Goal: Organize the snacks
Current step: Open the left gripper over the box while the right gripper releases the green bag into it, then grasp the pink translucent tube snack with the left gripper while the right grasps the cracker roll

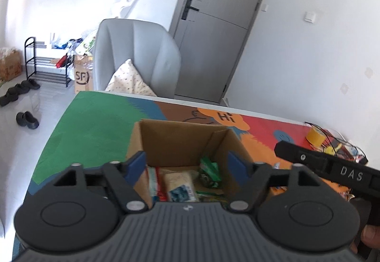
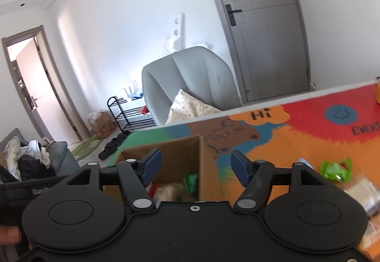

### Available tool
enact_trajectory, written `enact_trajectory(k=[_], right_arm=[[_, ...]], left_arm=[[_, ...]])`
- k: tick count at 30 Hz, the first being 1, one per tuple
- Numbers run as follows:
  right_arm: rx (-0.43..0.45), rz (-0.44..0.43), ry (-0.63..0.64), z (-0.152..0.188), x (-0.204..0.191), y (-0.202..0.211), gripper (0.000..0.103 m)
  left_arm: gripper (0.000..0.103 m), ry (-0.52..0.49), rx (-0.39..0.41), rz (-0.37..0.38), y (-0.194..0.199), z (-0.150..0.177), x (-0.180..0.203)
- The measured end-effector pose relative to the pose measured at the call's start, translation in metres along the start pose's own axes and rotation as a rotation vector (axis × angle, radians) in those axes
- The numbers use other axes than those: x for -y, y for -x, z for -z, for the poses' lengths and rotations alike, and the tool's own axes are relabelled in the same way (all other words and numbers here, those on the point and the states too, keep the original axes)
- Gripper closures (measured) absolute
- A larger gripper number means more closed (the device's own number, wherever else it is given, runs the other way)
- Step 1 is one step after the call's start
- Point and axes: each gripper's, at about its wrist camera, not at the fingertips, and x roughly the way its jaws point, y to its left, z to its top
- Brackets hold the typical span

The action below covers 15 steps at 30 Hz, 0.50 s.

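Both grippers are hanging over the cardboard box [image 1: 180, 143], jaws spread and gripping nothing: the left gripper [image 1: 187, 164] is pointing straight into the box mouth, while the right gripper [image 2: 196, 164] is straddling the box's right wall. Snack packets [image 1: 180, 182] are lying loose at the bottom, apparently collected there for tidiness. Farther right, a green packet [image 2: 336, 169] is waiting on the colourful table mat [image 2: 296, 143], probably next for packing. Beyond, a grey armchair [image 1: 140, 58] is standing by the door [image 1: 220, 24].
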Motion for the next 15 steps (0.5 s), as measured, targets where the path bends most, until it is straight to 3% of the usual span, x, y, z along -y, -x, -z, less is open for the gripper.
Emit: enact_trajectory(k=[3,15], right_arm=[[-0.02,0.018,-0.02,0.004,0.01,0.007,0.035],[-0.028,0.086,-0.1,0.021,0.047,0.058,0.016]], left_arm=[[0.017,-0.017,-0.01,0.017,0.001,0.004,0.011],[0.014,-0.062,-0.056,0.063,0.016,0.019,0.052]])
